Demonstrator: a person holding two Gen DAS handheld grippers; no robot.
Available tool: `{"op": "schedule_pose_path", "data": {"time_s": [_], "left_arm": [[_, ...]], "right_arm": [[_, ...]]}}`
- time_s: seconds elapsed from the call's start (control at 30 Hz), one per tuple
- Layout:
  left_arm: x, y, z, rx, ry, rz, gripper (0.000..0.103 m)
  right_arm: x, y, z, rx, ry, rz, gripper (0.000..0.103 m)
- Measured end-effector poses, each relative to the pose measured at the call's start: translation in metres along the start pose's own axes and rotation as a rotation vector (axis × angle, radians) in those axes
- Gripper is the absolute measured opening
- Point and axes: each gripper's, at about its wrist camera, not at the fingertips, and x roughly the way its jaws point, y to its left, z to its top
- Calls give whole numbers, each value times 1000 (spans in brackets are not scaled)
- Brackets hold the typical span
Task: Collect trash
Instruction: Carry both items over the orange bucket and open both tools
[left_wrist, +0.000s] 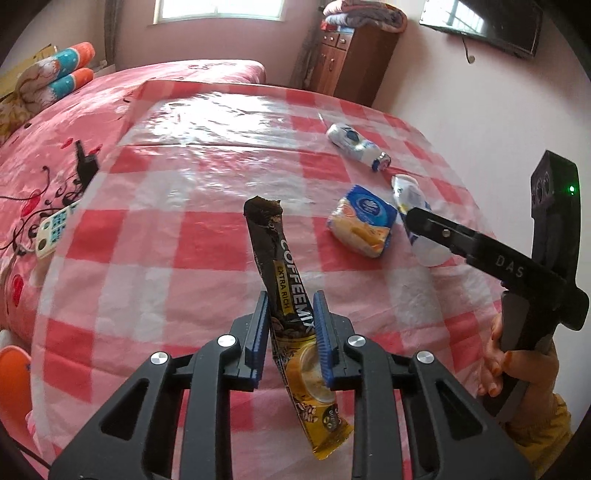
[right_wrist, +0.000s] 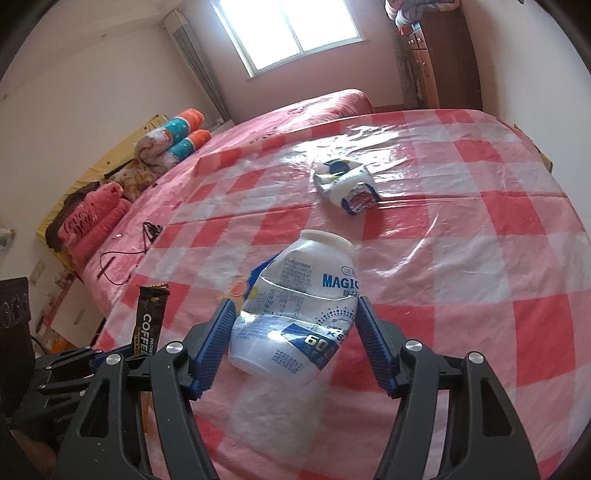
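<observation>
Fingers: left gripper clamped on flat foil coffee sachet, right gripper seemingly pinching dented plastic bottle.

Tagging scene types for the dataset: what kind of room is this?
Most likely a home bedroom: a bed in pink sheets, rolled blankets against the wall, and a wooden cabinet. The trash lies on a checked plastic cloth.

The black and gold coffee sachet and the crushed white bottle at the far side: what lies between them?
In the left wrist view, between the coffee sachet and the crushed white bottle lies a blue and yellow tissue pack, offset right, on the checked cloth.
</observation>
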Motion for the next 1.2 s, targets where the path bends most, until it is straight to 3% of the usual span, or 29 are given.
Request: {"op": "schedule_pose_path", "data": {"time_s": [0.27,0.77,1.2], "left_arm": [[-23,37,-15,-49,-18,15,25],[-69,108,-44,-125,-79,102,25],[-129,195,-82,-273,-150,235,25]], "right_arm": [[-9,30,-8,1,-6,79,67],[4,92,-31,-14,98,227,67],[22,216,-44,-206,250,385,67]]}}
